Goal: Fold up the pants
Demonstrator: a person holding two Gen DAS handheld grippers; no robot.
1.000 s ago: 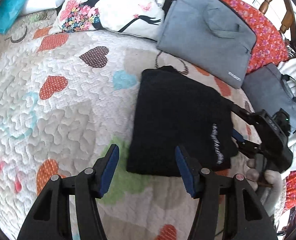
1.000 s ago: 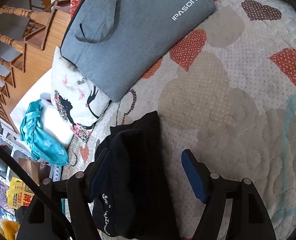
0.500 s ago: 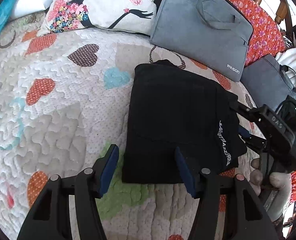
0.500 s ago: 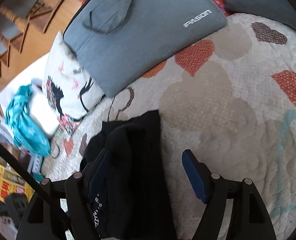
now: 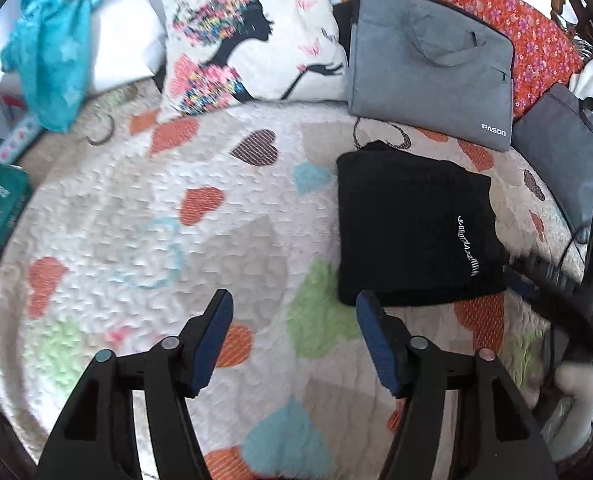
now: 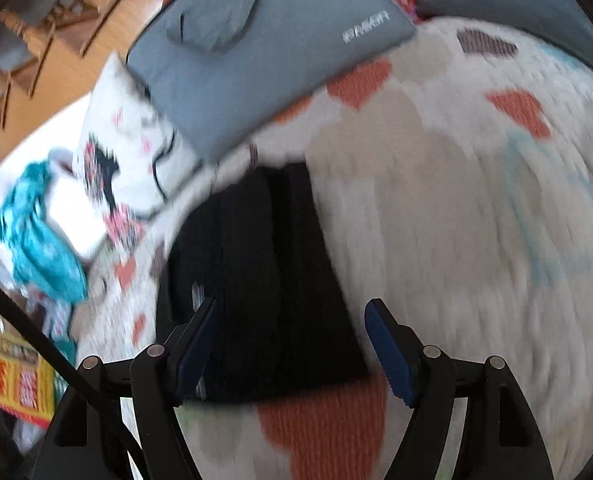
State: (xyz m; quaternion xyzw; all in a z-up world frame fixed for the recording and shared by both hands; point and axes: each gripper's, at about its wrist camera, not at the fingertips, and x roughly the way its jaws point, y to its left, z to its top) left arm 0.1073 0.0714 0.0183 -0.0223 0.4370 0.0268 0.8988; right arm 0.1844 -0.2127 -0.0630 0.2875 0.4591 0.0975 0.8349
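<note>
On heart-print quilt (image 5: 224, 240), near grey laptop bag (image 5: 428, 68): black pants (image 5: 412, 236) lie as compact folded rectangle. Ahead-right of left gripper (image 5: 294, 344), jaws spread, empty. Right gripper (image 6: 292, 344) nearer, jaws spread just off pants' near edge, holding nothing. Fold looks complete.

A wide stretch of the white quilted bedspread with coloured hearts (image 5: 144, 220) lies bare to the left of the folded black pants (image 5: 412, 232). Behind them, a grey fabric laptop bag (image 5: 428, 72) and a white printed cushion (image 5: 252, 44) close off the far side; a second grey bag (image 5: 564, 160) bounds the right.
</note>
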